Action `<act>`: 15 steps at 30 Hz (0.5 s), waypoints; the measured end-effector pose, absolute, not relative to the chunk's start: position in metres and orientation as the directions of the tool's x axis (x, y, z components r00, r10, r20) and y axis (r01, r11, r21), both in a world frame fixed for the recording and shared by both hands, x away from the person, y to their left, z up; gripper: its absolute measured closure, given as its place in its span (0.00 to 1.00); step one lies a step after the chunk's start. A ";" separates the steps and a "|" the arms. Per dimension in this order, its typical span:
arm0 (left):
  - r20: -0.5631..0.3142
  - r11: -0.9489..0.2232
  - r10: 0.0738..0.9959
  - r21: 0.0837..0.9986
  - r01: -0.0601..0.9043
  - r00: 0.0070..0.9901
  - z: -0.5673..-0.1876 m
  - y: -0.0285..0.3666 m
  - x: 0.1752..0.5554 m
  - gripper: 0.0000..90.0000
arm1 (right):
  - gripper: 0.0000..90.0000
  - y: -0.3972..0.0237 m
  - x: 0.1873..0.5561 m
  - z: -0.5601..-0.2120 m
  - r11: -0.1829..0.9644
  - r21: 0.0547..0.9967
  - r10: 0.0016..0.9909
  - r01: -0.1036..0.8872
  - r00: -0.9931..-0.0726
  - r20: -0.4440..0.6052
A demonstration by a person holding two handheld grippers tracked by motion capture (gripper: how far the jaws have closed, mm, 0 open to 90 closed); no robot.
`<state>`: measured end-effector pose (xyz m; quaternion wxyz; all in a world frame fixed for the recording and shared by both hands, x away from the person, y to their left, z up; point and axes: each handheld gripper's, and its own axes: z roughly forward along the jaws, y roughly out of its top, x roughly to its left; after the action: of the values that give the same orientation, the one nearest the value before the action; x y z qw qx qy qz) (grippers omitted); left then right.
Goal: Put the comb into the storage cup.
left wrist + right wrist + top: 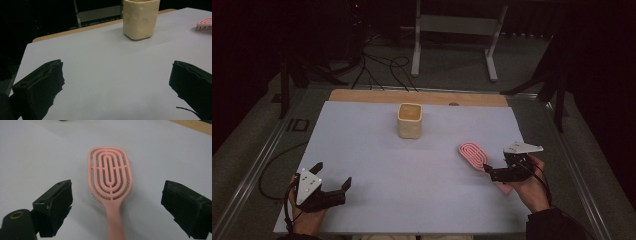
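Nearest the high camera, at the desk's 7 o'clock edge, the left claw (333, 186) rests in the person's left hand (304, 215), its jaws spread wide with nothing between them. From the left gripper view, the left claw (116, 87) faces bare white sheet (100, 75), with the cream cup (140, 18) at 12 o'clock and a pink bristled edge at 2 o'clock.

Centre desk: the cream cup (410, 120) stands upright at 12 o'clock on the white sheet (412, 165), well apart from both claws.

Right side: the pink hairbrush (473, 155) lies flat at 3 o'clock (head toward the far edge, handle toward the person). The right claw (490, 172), held in the right hand (529, 187), sits just beside the handle end. In the right gripper view, the right claw (116, 205) is wide open; the pink hairbrush (110, 173) lies between the jaws, its handle running down the middle, and neither jaw touches it.
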<state>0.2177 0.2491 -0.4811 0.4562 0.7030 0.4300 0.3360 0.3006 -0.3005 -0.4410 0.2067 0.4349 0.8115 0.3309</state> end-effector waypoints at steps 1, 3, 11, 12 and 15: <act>0.080 -0.214 0.911 0.930 0.298 0.404 -0.481 0.249 0.218 0.00 | 0.11 -0.300 0.302 -0.441 0.407 0.713 0.842 0.571 -0.537 -0.050; 0.080 -0.214 0.911 0.930 0.299 0.405 -0.481 0.249 0.218 0.00 | 0.11 -0.300 0.306 -0.442 0.416 0.702 0.840 0.577 -0.540 -0.055; 0.076 -0.212 0.911 0.929 0.302 0.406 -0.482 0.249 0.218 0.00 | 0.11 -0.296 0.317 -0.444 0.455 0.657 0.832 0.601 -0.550 -0.074; 0.079 -0.216 0.909 0.928 0.302 0.408 -0.482 0.249 0.219 0.00 | 0.11 -0.296 0.322 -0.446 0.463 0.637 0.832 0.616 -0.550 -0.073; 0.080 -0.218 0.909 0.927 0.304 0.410 -0.482 0.249 0.219 0.00 | 0.11 -0.296 0.327 -0.450 0.469 0.608 0.835 0.640 -0.547 -0.068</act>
<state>0.2186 0.2487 -0.4825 0.4543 0.7060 0.4295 0.3328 0.3272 -0.2964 -0.4495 0.1814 0.4401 0.8376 0.2679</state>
